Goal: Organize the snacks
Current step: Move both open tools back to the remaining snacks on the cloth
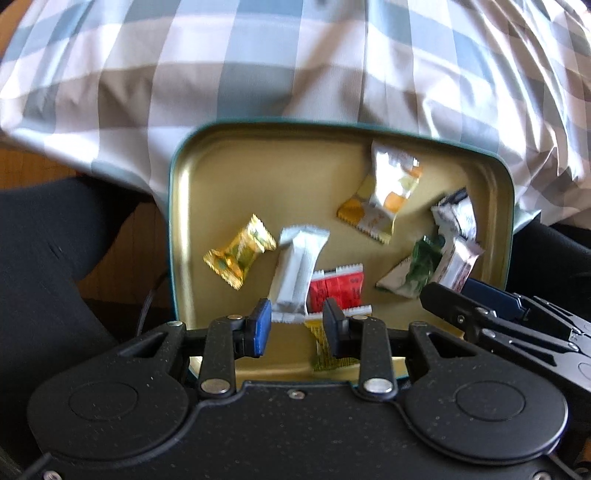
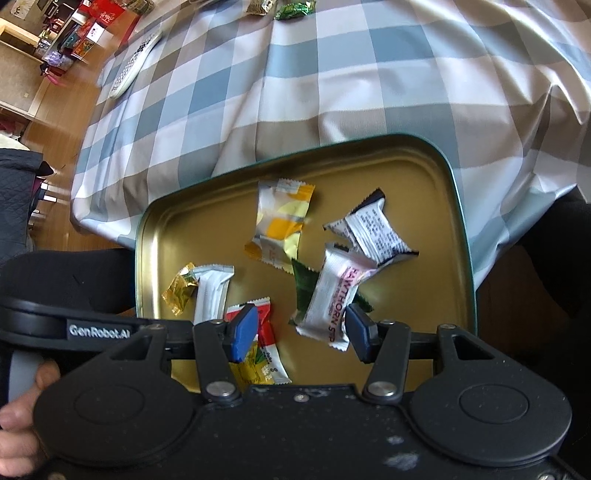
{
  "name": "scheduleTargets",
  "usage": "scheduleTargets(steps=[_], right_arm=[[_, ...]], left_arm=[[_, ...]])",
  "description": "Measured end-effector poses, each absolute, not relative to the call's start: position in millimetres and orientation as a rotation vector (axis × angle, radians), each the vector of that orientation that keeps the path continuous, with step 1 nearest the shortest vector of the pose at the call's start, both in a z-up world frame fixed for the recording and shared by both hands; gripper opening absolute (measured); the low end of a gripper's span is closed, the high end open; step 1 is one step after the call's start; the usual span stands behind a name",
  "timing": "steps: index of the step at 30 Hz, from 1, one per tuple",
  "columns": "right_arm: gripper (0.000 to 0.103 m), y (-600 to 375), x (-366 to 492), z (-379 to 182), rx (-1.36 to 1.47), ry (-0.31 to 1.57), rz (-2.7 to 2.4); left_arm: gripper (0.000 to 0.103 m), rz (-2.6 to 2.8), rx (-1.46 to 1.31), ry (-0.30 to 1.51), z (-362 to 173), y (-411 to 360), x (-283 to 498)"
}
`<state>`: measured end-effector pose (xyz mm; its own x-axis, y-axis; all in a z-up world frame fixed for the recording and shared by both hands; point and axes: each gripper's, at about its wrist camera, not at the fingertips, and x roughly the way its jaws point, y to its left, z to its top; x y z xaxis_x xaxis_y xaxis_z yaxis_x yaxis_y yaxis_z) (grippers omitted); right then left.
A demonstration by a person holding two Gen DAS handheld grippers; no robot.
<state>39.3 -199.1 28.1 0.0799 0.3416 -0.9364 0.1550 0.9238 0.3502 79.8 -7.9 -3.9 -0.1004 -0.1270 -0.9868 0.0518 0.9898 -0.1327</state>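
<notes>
Snacks [image 2: 332,295] in crinkly wrappers lie loose in the gold-lined tin [image 2: 424,170] just under my tongs, the tin sitting off the near edge of the checked tablecloth [image 2: 295,92], seemingly on my lap. My left gripper [image 1: 295,325] hangs straight over the red packet [image 1: 338,291] and a white stick [image 1: 295,266], pads apart and holding nothing. My right gripper [image 2: 301,332] stands wider, also holding nothing, the pink-lettered hawthorn stick [image 2: 328,295] between its pads but not pinched. I judge I'm mid-gathering: most sweets are in. Farther off, up the table, a green packet [image 2: 295,8] and a brown one [image 2: 260,6] wait, so next I must reach out, then close squarely on a slippery wrapper.
</notes>
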Motion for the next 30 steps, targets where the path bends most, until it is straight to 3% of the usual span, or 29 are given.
scheduleTargets(steps=[13, 30], right_arm=[[0.055, -221, 82, 38, 0.425, 1.448, 0.094], [0.055, -234, 153, 16, 0.464, 1.443, 0.034]], left_arm=[[0.041, -0.101, -0.041, 1.536, 25, -3, 132], [0.041, -0.058, 0.02, 1.423, 20, -27, 202]])
